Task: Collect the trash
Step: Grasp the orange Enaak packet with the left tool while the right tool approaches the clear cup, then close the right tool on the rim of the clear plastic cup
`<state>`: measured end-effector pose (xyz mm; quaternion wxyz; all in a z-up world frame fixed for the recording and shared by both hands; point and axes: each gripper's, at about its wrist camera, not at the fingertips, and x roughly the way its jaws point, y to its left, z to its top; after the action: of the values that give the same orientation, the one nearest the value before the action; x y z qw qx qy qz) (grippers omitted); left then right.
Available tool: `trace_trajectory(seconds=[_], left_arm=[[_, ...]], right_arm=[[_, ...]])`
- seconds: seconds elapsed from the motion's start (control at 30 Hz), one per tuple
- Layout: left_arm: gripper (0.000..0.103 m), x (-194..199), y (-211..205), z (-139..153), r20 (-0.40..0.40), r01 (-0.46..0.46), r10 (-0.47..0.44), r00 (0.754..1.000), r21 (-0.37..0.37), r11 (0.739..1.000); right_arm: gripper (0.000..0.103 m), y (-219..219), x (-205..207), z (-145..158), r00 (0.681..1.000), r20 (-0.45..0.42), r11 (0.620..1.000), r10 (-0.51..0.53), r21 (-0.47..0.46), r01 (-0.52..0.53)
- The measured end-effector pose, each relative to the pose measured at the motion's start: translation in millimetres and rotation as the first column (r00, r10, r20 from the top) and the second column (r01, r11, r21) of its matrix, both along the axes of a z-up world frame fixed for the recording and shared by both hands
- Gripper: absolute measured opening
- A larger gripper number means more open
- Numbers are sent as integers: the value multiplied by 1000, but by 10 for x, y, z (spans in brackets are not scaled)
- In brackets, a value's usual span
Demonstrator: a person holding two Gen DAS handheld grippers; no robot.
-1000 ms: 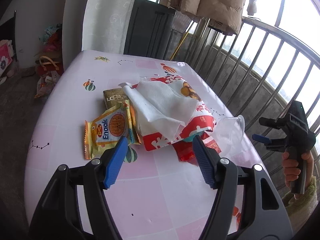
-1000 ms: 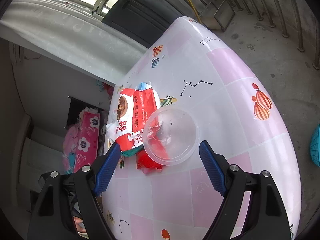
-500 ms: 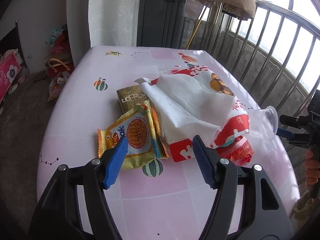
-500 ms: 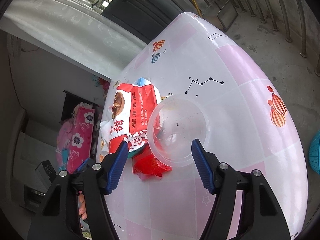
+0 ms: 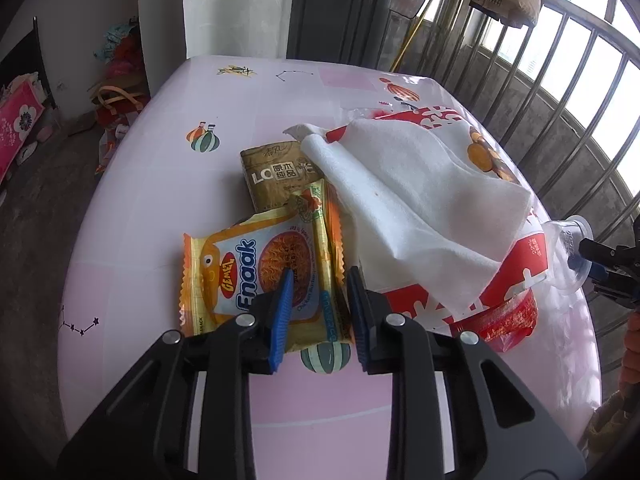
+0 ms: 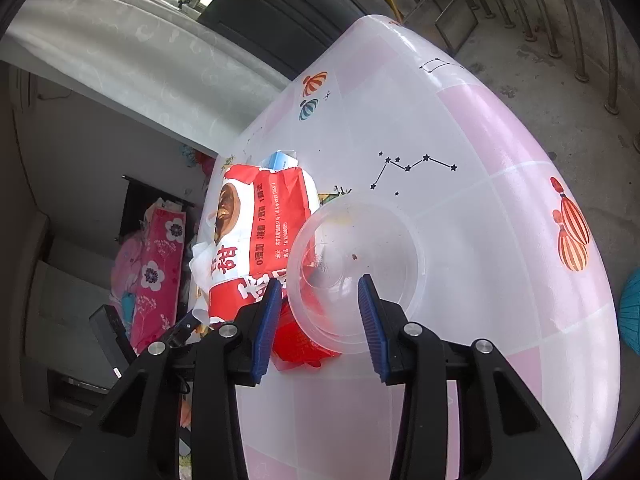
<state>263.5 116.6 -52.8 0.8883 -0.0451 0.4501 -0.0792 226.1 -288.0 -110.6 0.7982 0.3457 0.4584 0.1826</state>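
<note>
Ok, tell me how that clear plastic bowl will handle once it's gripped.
The clear plastic bowl looks thin-walled, so it will probably flex under the closing right gripper. It seems nearly empty, so likely light. It leans on the red wrapper and may tip when nudged.

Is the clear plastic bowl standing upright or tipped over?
Tipped: the clear plastic bowl lies on its side, its mouth facing the right wrist camera.

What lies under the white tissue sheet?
The white tissue sheet drapes over a red-and-white bag and overlaps the yellow noodle packet; anything else beneath is hidden.
</note>
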Motion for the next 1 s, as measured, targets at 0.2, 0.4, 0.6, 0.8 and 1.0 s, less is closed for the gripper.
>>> trace_trajectory(seconds=[0.2,0.4,0.6,0.8,1.0], left_arm=[[14,-28,24,37,12,0,0,1000,-6,1000],[10,-125,86,128,34,-11,12,999,-21,1000],[9,-230,166,258,57,-17,19,998,-32,999],[8,-412,252,442,95,-25,29,995,-41,999],[8,-673,297,735,148,-7,15,989,-56,998]], right_arm=[[21,9,-2,11,1000,1,1000,6,17,-6],[11,-16,-6,10,1000,-8,998,6,63,-5],[7,-30,-38,52,1000,-2,996,0,87,1],[7,-79,-120,138,1000,7,997,-13,78,12],[7,-137,-253,267,999,32,998,-17,65,15]])
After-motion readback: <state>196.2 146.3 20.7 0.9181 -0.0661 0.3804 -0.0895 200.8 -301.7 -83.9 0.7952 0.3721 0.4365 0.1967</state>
